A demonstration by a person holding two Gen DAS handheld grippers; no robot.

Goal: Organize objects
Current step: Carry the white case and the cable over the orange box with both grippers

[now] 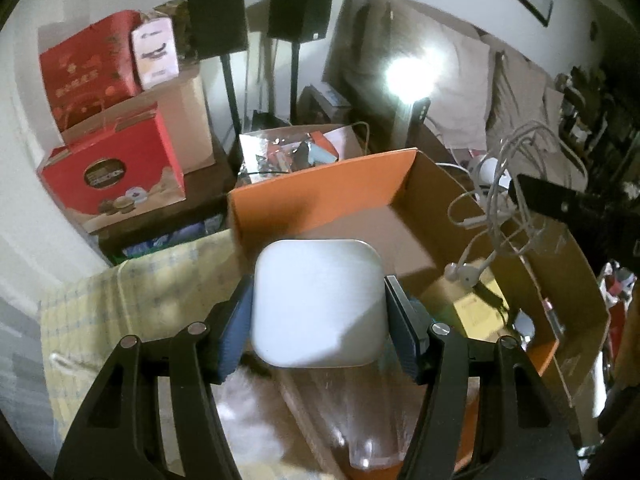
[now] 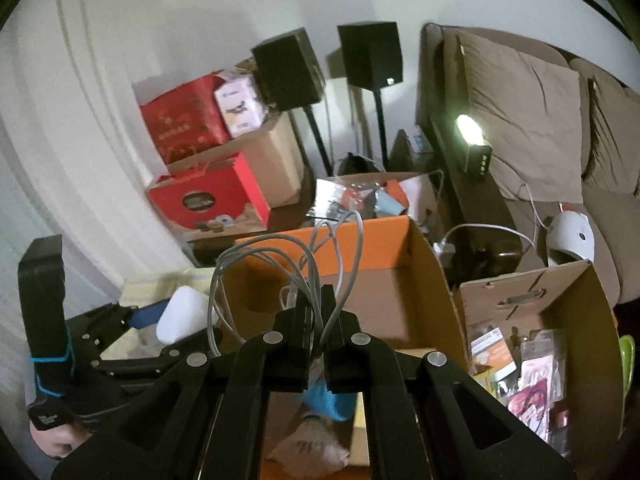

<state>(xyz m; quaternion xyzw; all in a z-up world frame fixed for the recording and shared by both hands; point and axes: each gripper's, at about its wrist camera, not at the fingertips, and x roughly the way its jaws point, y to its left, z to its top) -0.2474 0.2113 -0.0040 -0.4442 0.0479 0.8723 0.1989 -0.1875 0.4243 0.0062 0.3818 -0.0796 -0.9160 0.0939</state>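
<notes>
My left gripper is shut on a white rounded square box and holds it over the near-left edge of an open orange cardboard box. In the right wrist view the left gripper and the white box show at the left. My right gripper is shut on a bundle of grey-white earphone cable above the orange box. In the left wrist view the cable hangs from the right gripper's fingers, its earbuds dangling over the box.
A yellow packet lies inside the orange box. A second cardboard box of small packets stands at the right. Red gift boxes, two black speakers on stands, a sofa with pillows and a lit lamp are behind.
</notes>
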